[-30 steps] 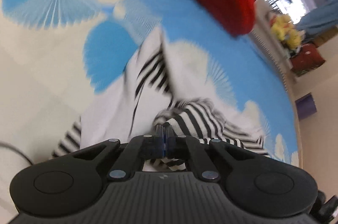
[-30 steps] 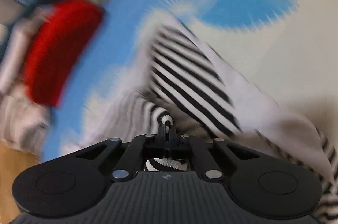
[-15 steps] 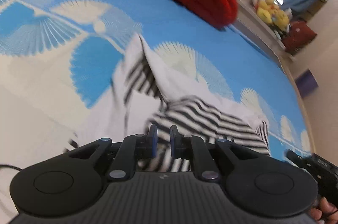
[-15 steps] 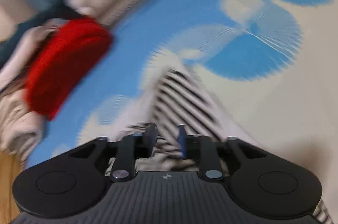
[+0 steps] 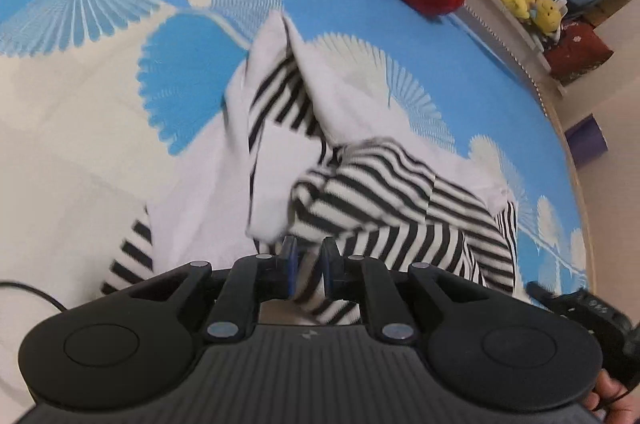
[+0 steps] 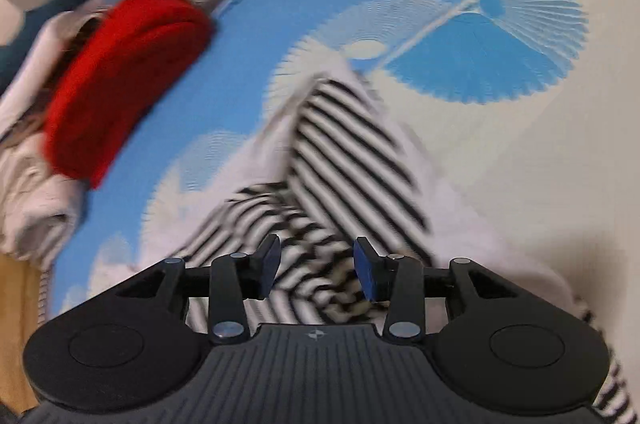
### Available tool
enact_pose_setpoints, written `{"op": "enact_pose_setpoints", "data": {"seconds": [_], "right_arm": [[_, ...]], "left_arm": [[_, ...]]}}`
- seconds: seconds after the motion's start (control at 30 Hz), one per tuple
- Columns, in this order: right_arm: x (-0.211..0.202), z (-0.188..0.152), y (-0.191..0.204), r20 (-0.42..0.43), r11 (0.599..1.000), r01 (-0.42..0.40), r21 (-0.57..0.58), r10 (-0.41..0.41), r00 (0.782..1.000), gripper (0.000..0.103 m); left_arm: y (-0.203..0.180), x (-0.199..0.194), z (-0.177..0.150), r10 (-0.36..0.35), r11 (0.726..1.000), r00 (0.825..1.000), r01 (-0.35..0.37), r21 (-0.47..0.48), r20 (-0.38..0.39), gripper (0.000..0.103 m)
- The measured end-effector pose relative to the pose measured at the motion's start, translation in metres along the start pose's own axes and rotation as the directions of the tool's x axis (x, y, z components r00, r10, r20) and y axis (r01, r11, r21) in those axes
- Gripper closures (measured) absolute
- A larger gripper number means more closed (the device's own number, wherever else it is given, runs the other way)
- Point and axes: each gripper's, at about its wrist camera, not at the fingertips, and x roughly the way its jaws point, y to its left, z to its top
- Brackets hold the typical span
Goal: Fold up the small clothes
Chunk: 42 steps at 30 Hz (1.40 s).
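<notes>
2 tools, L (image 5: 307,266) & R (image 6: 316,266), apart over 1 striped garment (image 5: 384,200)

Right gripper (image 6: 316,266), jaws apart, above striped garment (image 6: 344,160).

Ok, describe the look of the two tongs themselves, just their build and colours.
Both are alike. The left tongs have a matt black ribbed body, two round black discs at the sides, black link arms with silver rivets, and blue pads on the fingertips. A small logo sits mid-body. The right tongs show the same black housing, rivets and blue pads. A thin dark cable trails at left.
</notes>
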Motion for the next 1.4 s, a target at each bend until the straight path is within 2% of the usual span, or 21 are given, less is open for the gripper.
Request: {"op": "enact_pose_setpoints", "data": {"seconds": [0.03,0.1,0.17,0.23,0.3,0.37,0.5,0.7,0.93,1.03,1.13,1.17,1.2,1.27,1.33,1.4], "right_arm": [[0.004,-0.002,-0.005,-0.039,1.000,0.017,0.019,-0.016,0.999,0.060],[0.020,-0.008,-0.015,-0.132,0.988,0.147,0.039,-0.141,0.981,0.060],[0.017,-0.010,-0.024,-0.135,0.976,0.202,0.075,-0.191,0.972,0.058],[0.004,-0.004,-0.023,-0.103,0.981,0.180,0.072,-0.173,0.980,0.058],[-0.016,0.000,-0.013,-0.050,0.989,0.149,0.022,-0.147,0.988,0.058],[-0.027,0.003,-0.009,-0.012,0.989,0.148,-0.009,-0.148,0.989,0.057],[-0.040,0.001,-0.020,-0.033,0.991,0.131,0.008,-0.130,0.991,0.057],[-0.080,-0.012,-0.039,-0.028,0.989,0.144,-0.040,-0.145,0.989,0.057],[-0.128,-0.025,-0.043,0.022,0.976,0.150,-0.157,-0.149,0.989,0.057],[-0.157,-0.025,-0.043,0.059,0.976,0.141,-0.164,-0.134,0.989,0.057],[-0.195,-0.029,-0.043,0.088,0.986,0.102,-0.129,-0.092,0.992,0.054],[-0.208,-0.032,-0.042,0.097,0.986,0.080,-0.149,-0.066,0.993,0.054],[-0.218,-0.037,-0.041,0.106,0.981,0.068,-0.181,-0.050,0.993,0.052],[-0.236,-0.052,-0.043,0.140,0.961,0.061,-0.269,-0.023,0.990,0.048],[-0.241,-0.070,-0.052,0.167,0.940,0.093,-0.327,-0.039,0.985,0.043],[-0.233,-0.083,-0.067,0.168,0.934,0.119,-0.336,-0.065,0.984,0.043]], "left_arm": [[0.002,0.005,-0.001,0.013,1.000,1.000,-0.013,-0.005,-0.027,0.089],[0.008,0.014,-0.005,0.061,0.998,0.992,-0.063,-0.012,-0.111,0.087],[0.017,0.008,-0.006,0.085,0.996,0.988,-0.088,-0.024,-0.127,0.086],[0.017,-0.007,-0.004,0.065,0.997,0.993,-0.068,-0.022,-0.102,0.084],[0.016,-0.023,-0.004,0.041,0.999,0.996,-0.041,-0.002,-0.076,0.075],[0.015,-0.036,-0.008,0.039,0.999,0.997,-0.037,0.020,-0.071,0.075],[0.016,-0.057,-0.024,0.037,0.997,0.996,-0.030,0.078,-0.086,0.072],[0.022,-0.081,-0.060,0.061,0.977,0.992,-0.036,0.212,-0.110,0.072],[0.023,-0.123,-0.081,0.064,0.961,0.996,-0.047,0.274,-0.056,0.072],[0.017,-0.160,-0.083,0.077,0.963,0.997,-0.078,0.257,0.013,0.072],[0.010,-0.210,-0.088,0.037,0.961,0.994,-0.063,0.271,0.099,0.072],[0.009,-0.229,-0.093,0.016,0.955,0.989,-0.058,0.292,0.144,0.070],[0.008,-0.244,-0.099,0.001,0.950,0.985,-0.056,0.308,0.175,0.061],[0.011,-0.259,-0.113,-0.034,0.949,0.978,-0.033,0.312,0.207,0.053],[0.020,-0.254,-0.128,-0.076,0.957,0.973,0.010,0.289,0.217,0.047],[0.031,-0.234,-0.140,-0.075,0.972,0.977,0.026,0.235,0.201,0.046]]}}
